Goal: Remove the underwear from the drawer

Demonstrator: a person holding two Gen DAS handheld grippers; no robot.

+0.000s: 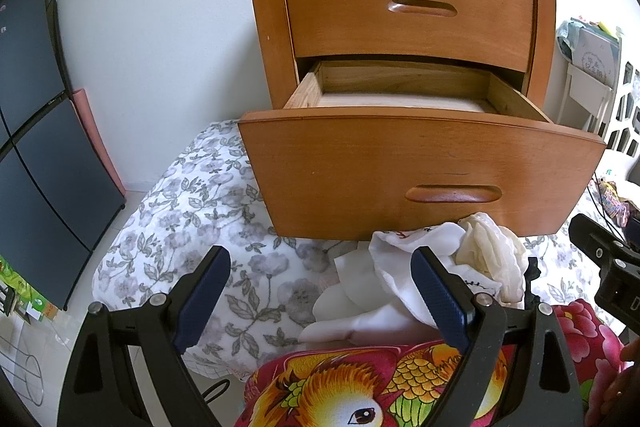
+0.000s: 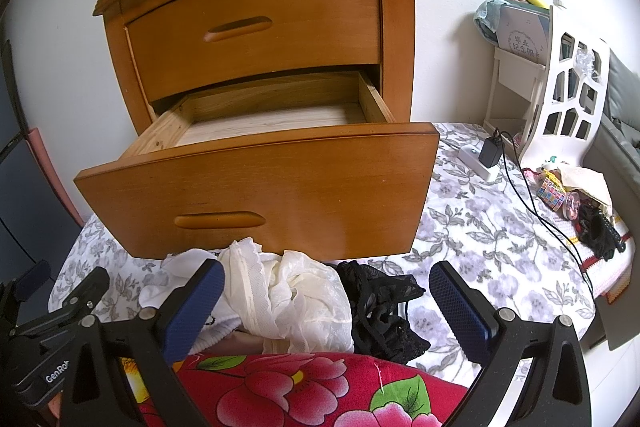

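The wooden nightstand (image 1: 400,27) is standing against the white wall, its upper drawer (image 1: 408,9) sitting closed and its lower drawer (image 1: 420,179) hanging pulled well out, with only bare pale boards showing inside it. The underwear is lying outside the drawer, heaped on the grey floral bedspread (image 1: 192,211) just in front of the drawer's face: white pieces (image 1: 400,267) bunched together with a cream lace piece (image 2: 296,299), and a black lace piece (image 2: 384,311) touching them on the right. A red flowered cloth (image 2: 288,391) is spreading across the near edge below the heap. The left gripper (image 1: 320,299) is hovering with its blue-padded fingers spread wide, grasping nothing, its right finger passing in front of the white pile. The right gripper (image 2: 326,307) is likewise hanging released above the heap, fingers apart to either side of the cream and black pieces, clamping nothing. To the right, a white cut-out rack (image 2: 568,99) is standing on the bedspread, with a black charger (image 2: 490,151) and its cable lying near it.
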